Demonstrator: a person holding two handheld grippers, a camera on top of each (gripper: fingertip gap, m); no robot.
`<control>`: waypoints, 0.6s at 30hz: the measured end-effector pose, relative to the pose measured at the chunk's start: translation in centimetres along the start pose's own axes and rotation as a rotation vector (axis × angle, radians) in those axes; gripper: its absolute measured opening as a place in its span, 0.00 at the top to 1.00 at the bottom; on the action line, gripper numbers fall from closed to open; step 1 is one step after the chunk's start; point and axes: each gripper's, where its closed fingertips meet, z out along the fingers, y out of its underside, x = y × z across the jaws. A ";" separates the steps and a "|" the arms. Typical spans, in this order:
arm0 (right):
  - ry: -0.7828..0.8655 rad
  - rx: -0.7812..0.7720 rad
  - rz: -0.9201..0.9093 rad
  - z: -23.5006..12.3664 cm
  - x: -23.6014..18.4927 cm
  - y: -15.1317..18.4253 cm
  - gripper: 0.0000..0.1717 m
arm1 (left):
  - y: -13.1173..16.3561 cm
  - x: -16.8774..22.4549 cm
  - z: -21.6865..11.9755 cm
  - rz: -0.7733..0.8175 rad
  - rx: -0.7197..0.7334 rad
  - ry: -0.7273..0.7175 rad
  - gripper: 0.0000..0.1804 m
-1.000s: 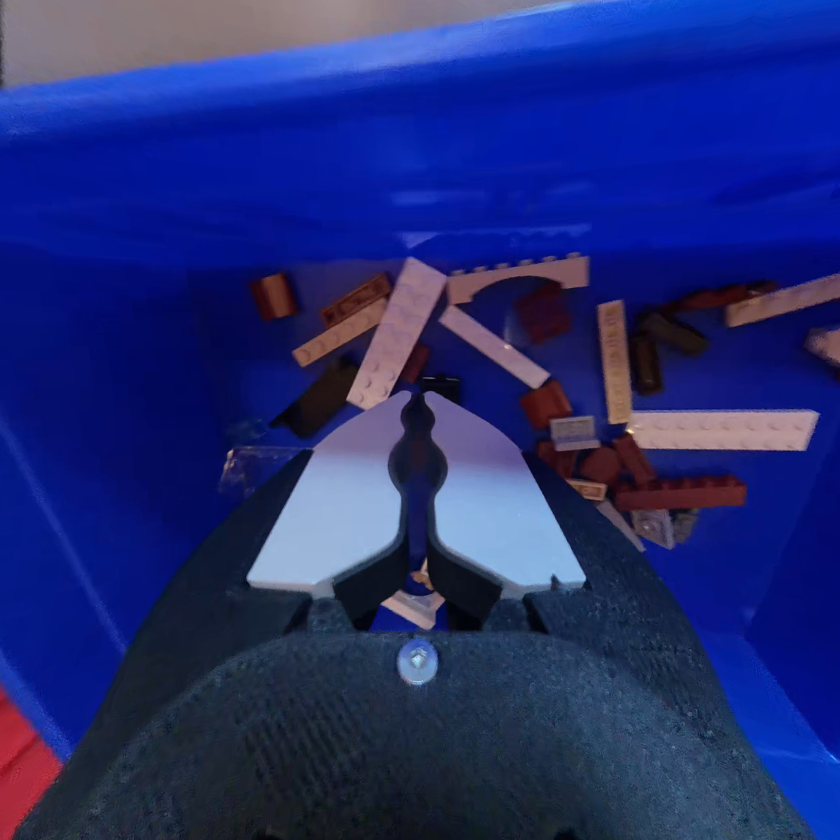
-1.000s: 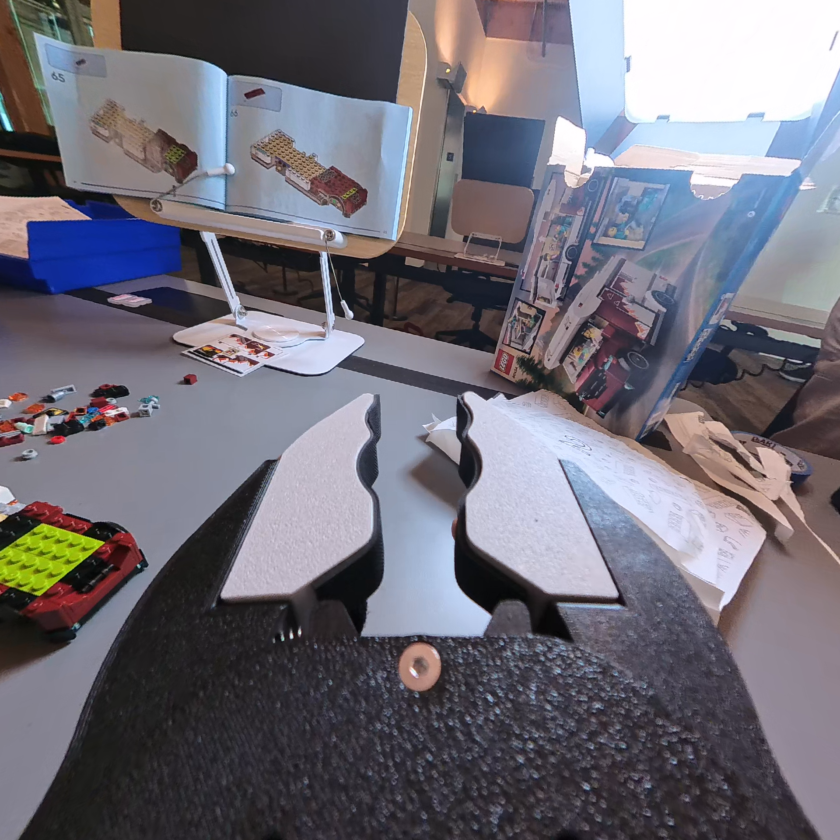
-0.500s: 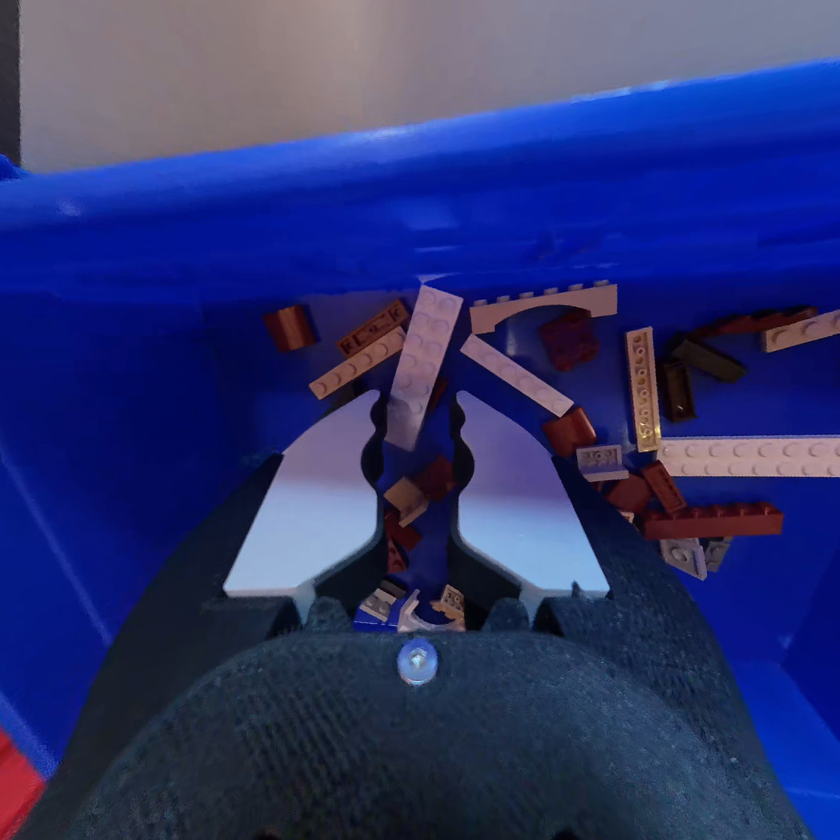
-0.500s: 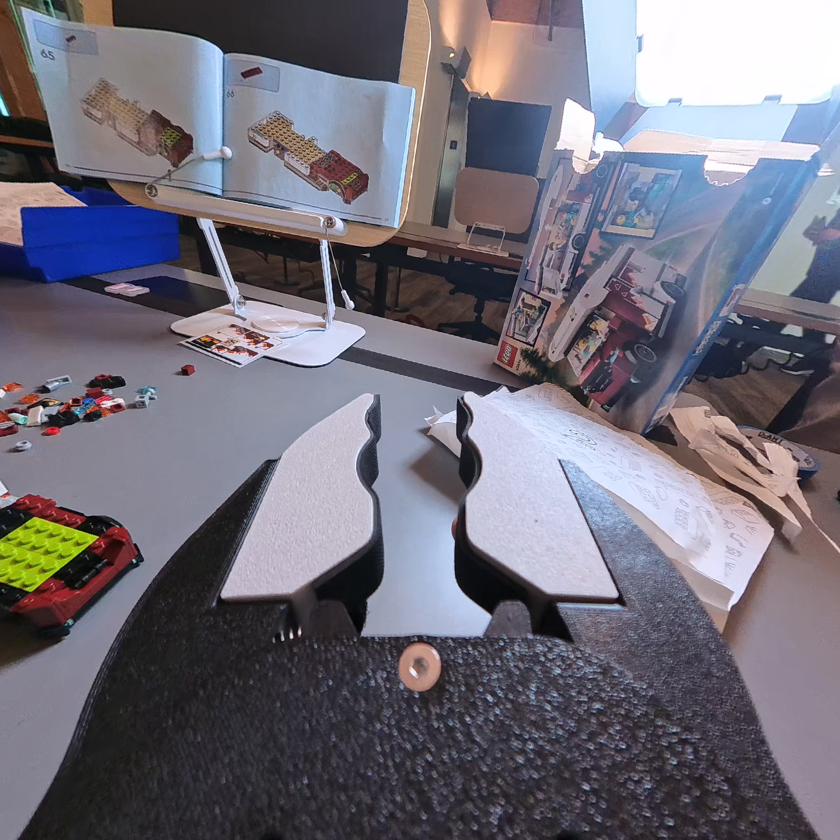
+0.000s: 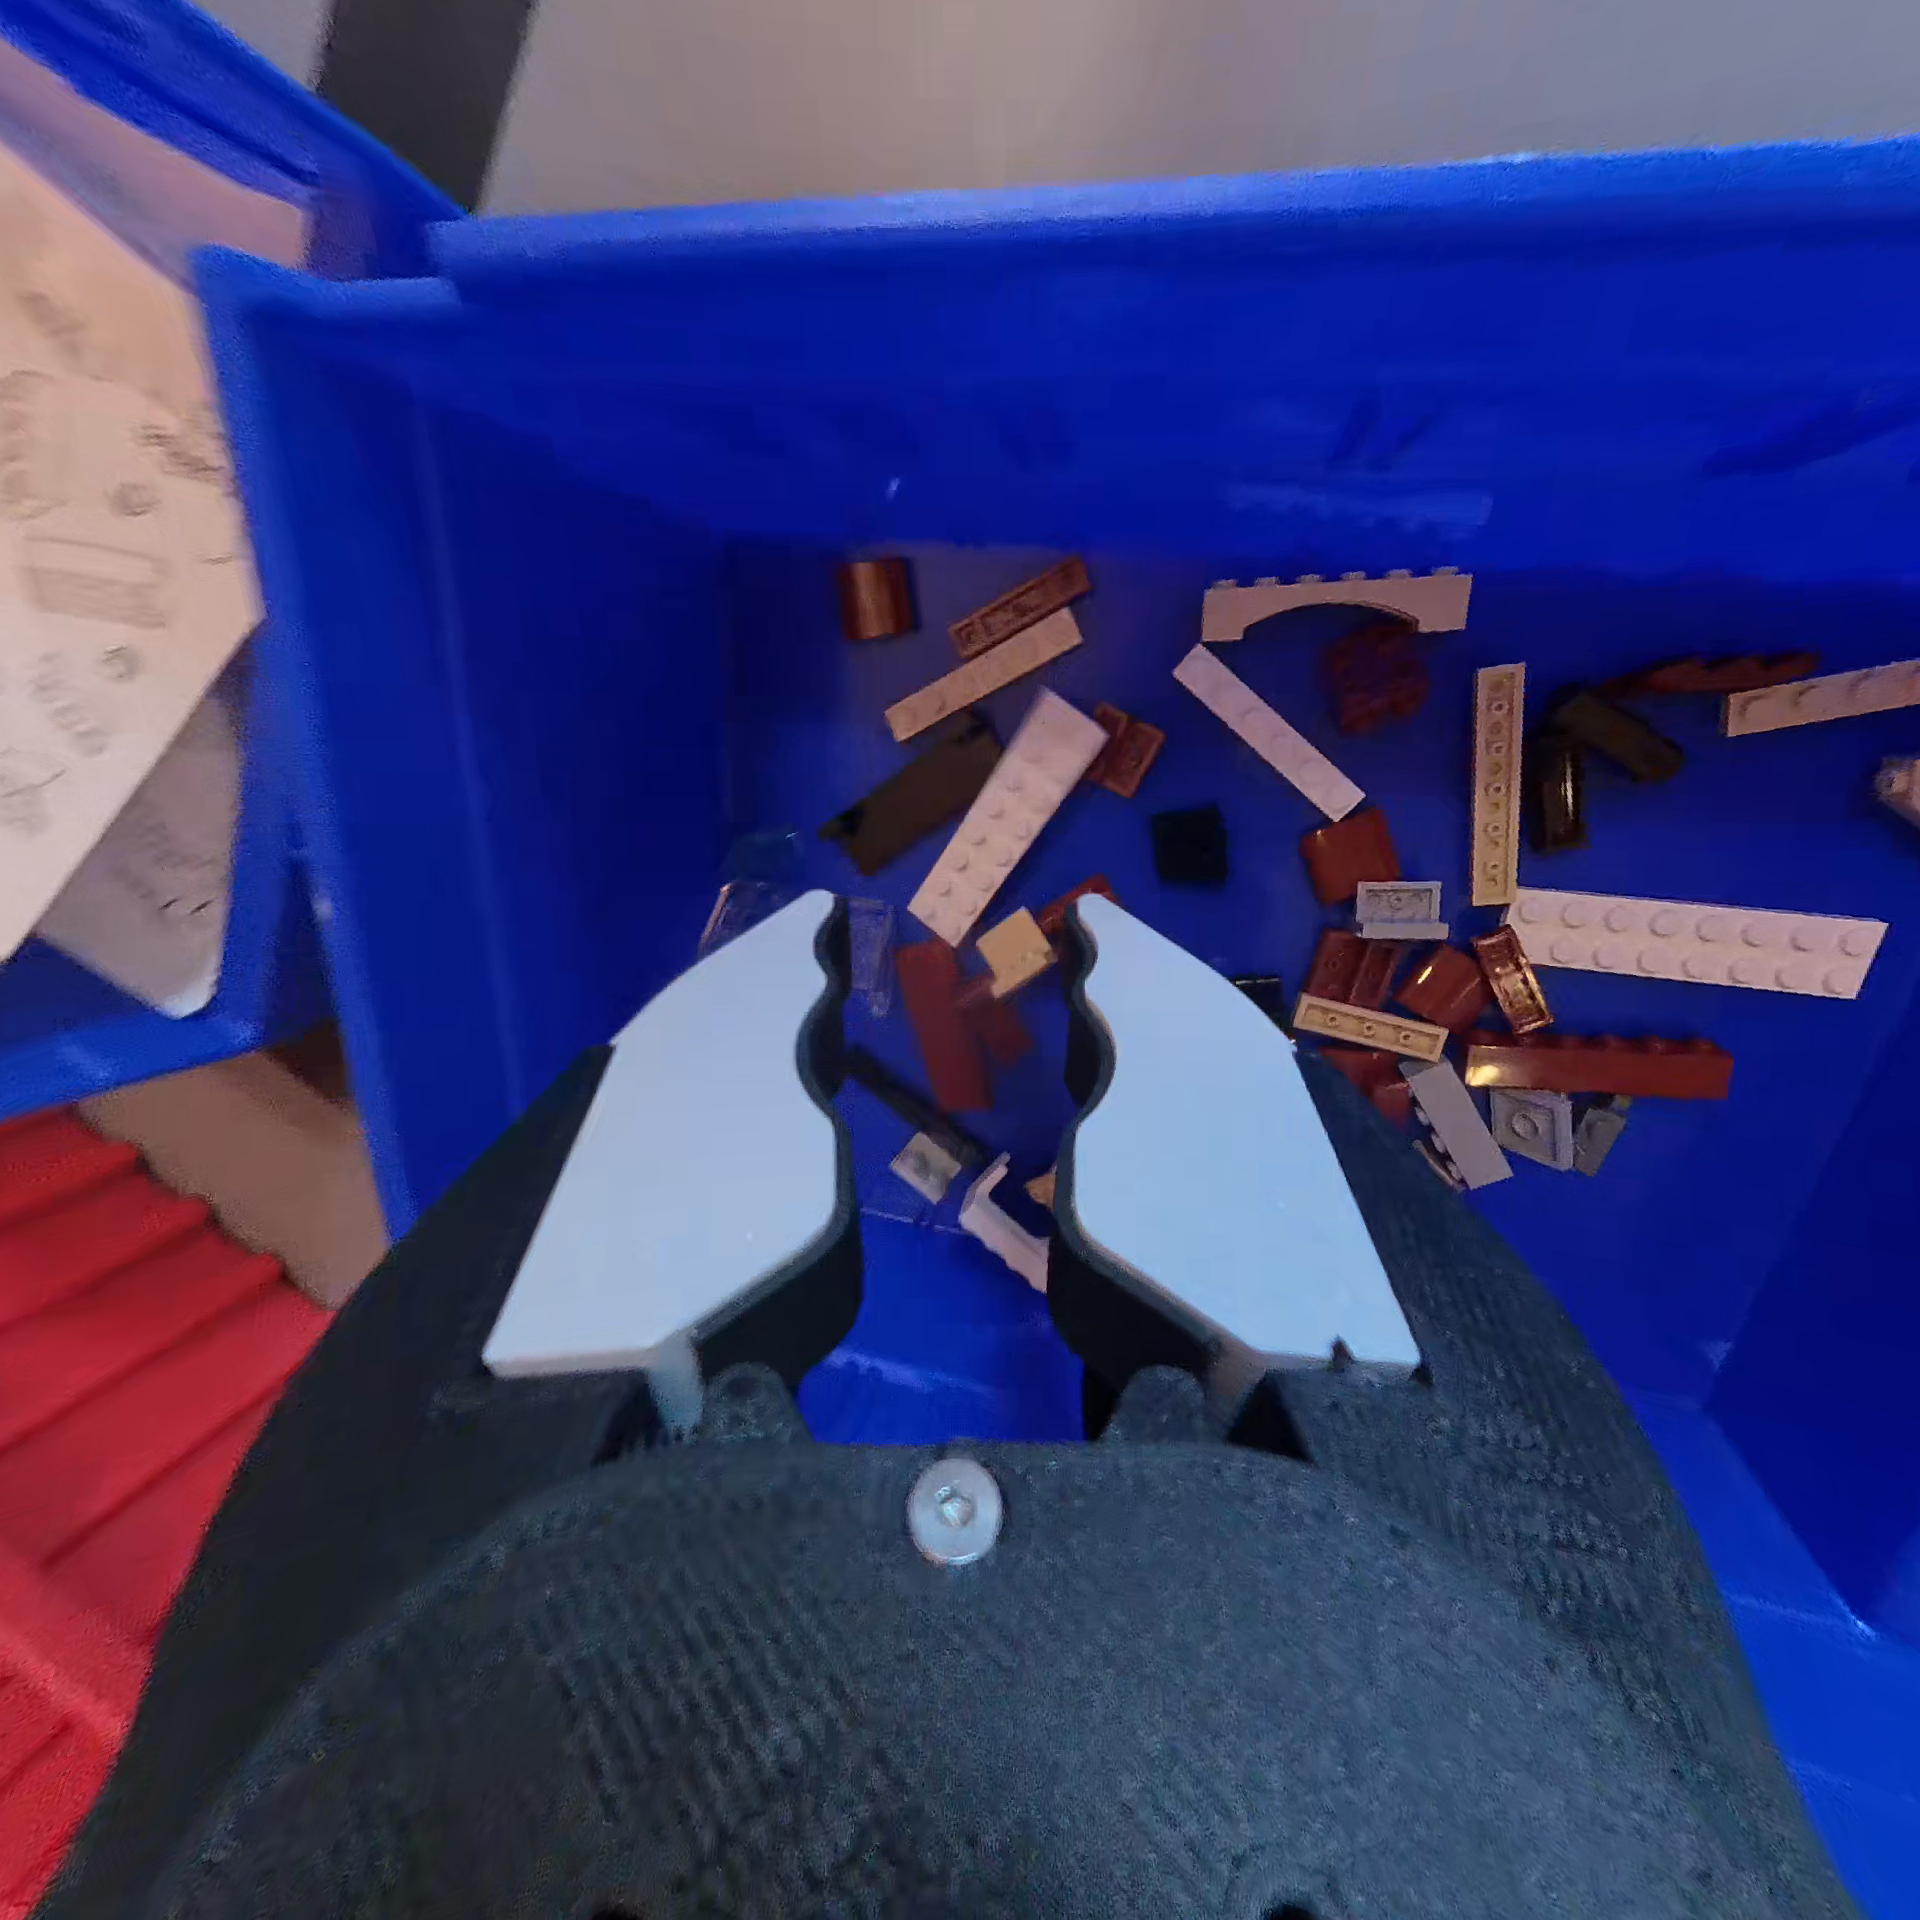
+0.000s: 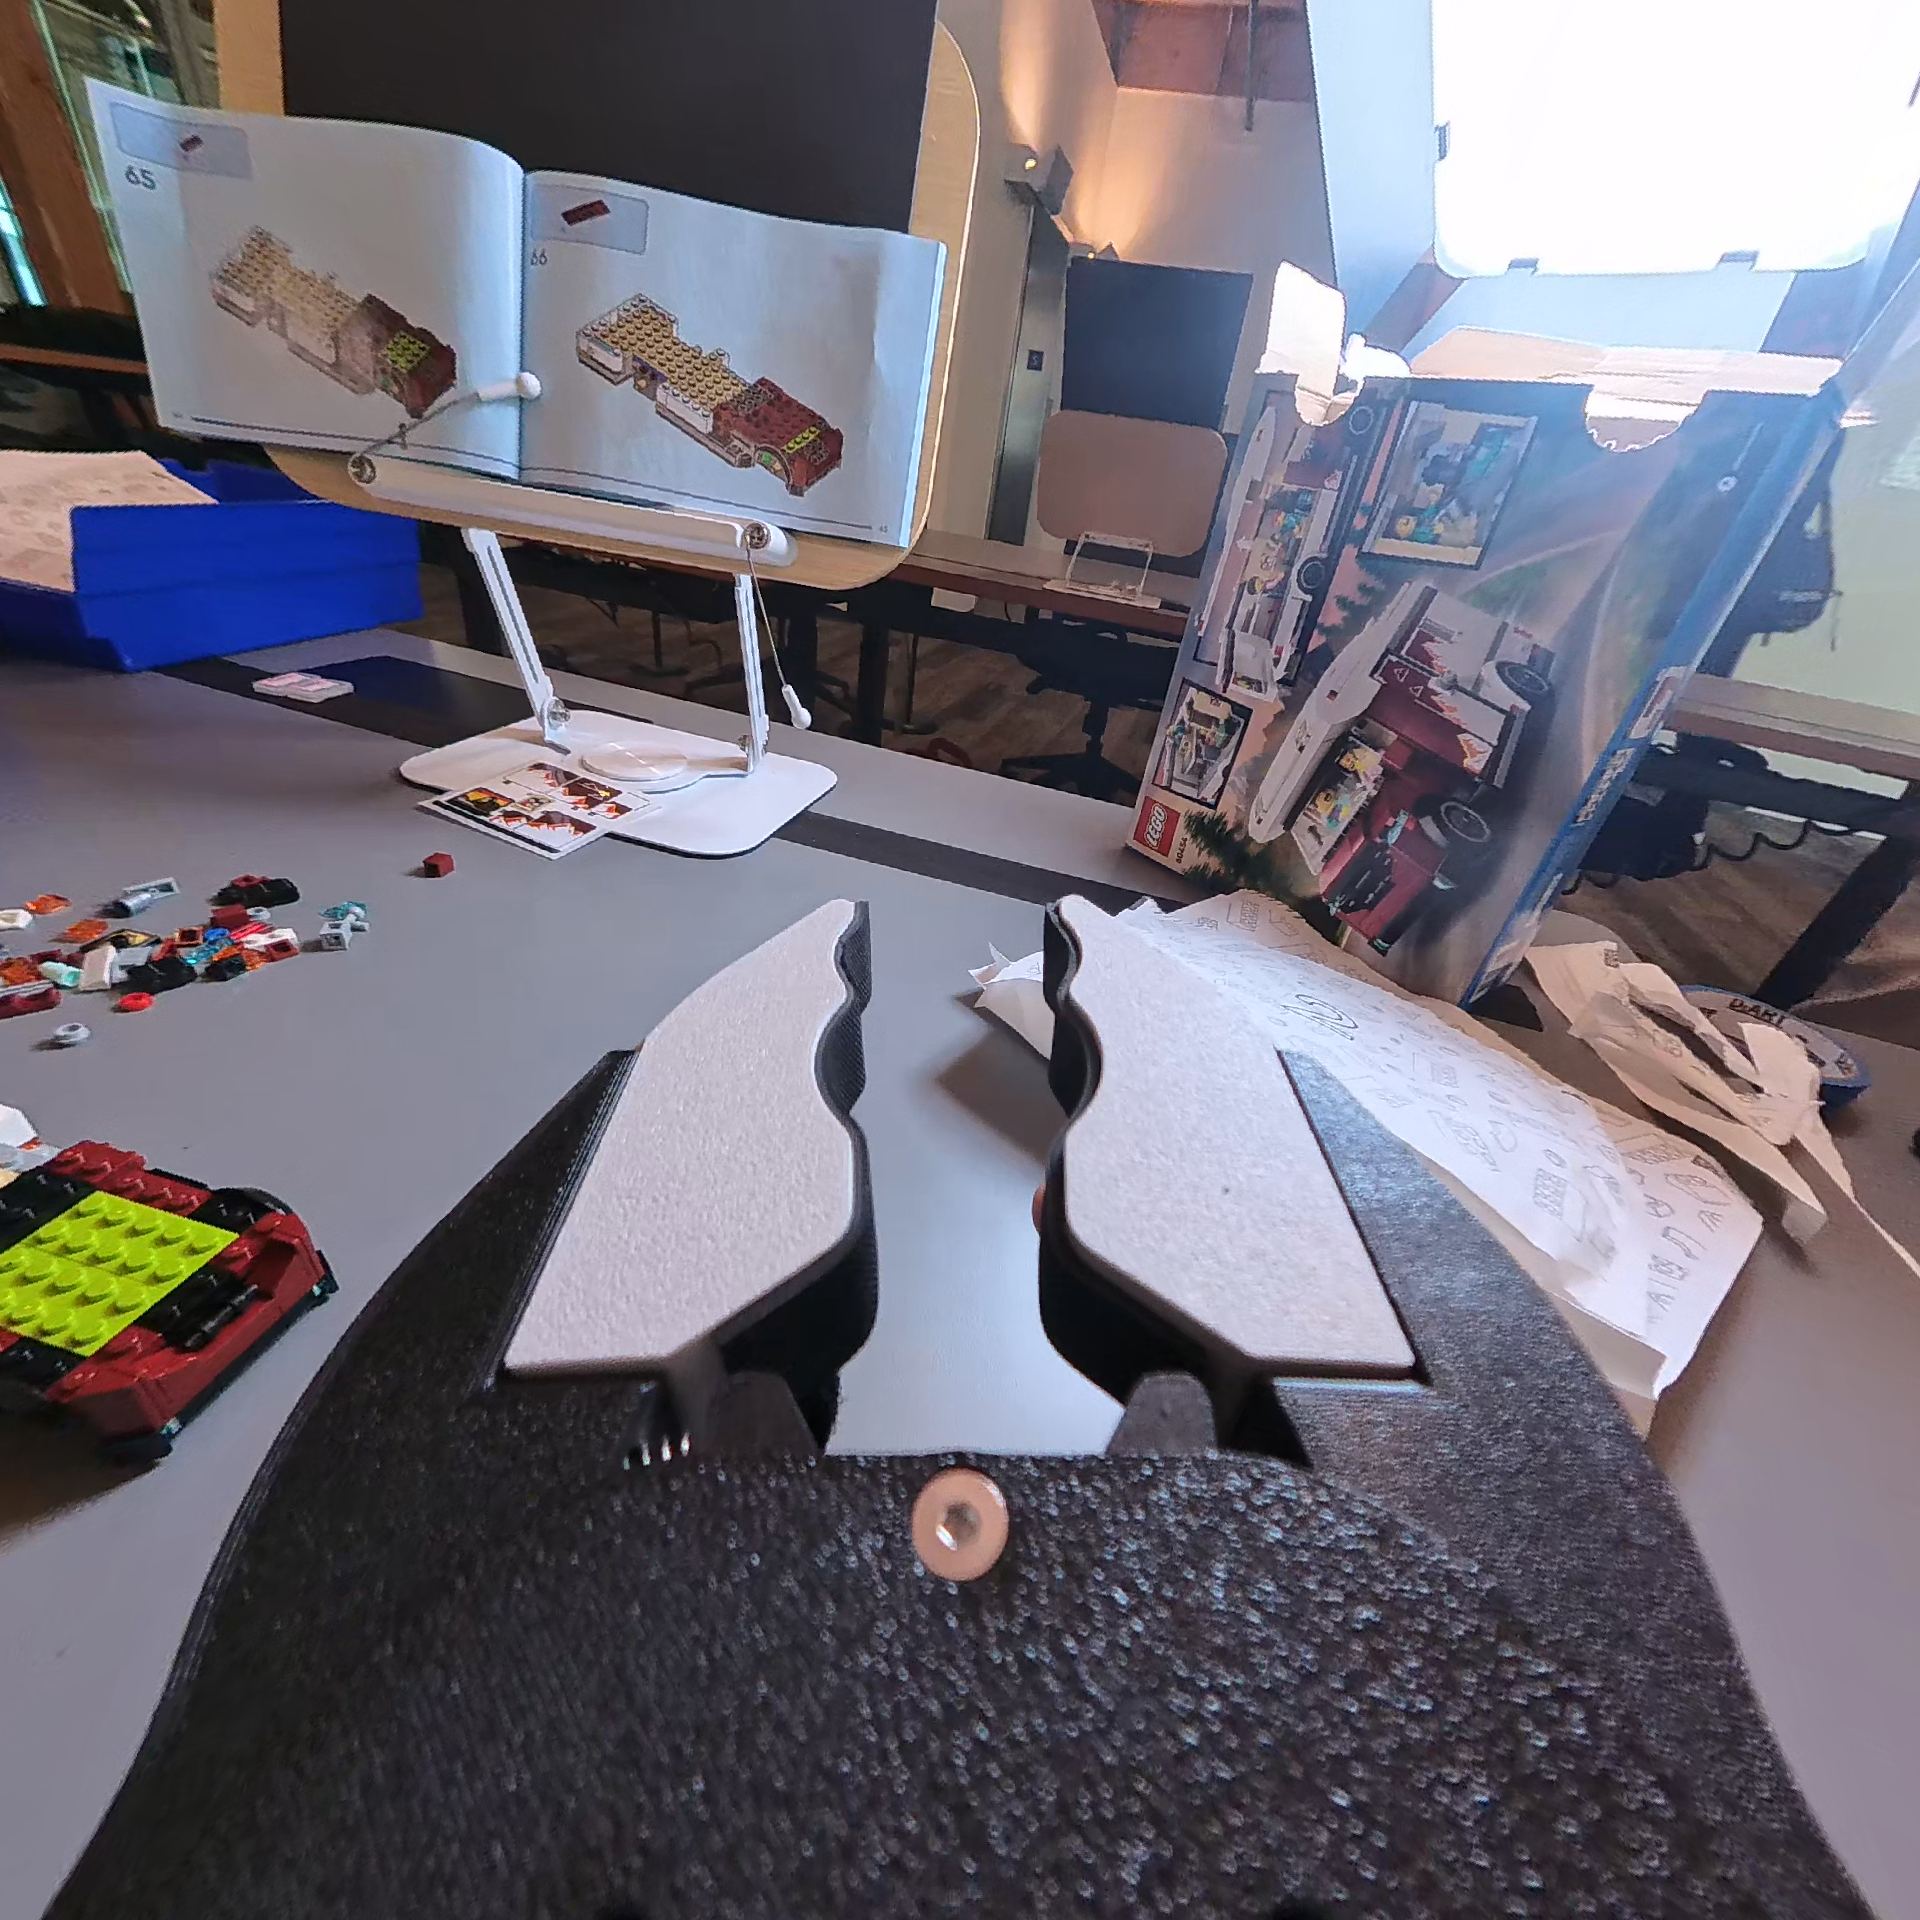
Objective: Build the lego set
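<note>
Blue bin [image 5: 1039, 343] walls enclose the left claw [image 5: 954, 920], whose fingers are held apart with nothing gripped. A tan tile [image 5: 1013, 948] and a dark red brick [image 5: 940, 1023] lie loose on the bin floor between the fingertips. A white plate [image 5: 1013, 816] lies just beyond at 12 o'clock, its long axis running from 7 to 1 o'clock. The right claw [image 6: 956, 925] is held apart and empty above the grey desk [image 6: 520, 1039], with printed paper [image 6: 1455, 1101] at 3 o'clock and a red model [image 6: 125, 1288] at 9 o'clock.

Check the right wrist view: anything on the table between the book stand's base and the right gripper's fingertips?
Nothing: in the right wrist view the grey table is bare between the white stand base and the open right gripper. Crumpled printed paper lies off to the right.
</note>
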 end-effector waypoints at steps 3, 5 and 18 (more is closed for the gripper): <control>0.004 0.003 0.002 -0.1 0.2 0.0 0.82 | 0.3 0.5 -2.2 -0.010 0.029 -0.032 0.76; 0.008 -0.001 0.002 0.0 0.3 0.1 0.82 | 0.7 2.1 -3.5 0.017 0.042 -0.021 0.78; 0.049 -0.035 -0.065 0.9 0.0 0.2 0.81 | 4.2 13.4 -0.3 0.227 -0.041 0.227 0.73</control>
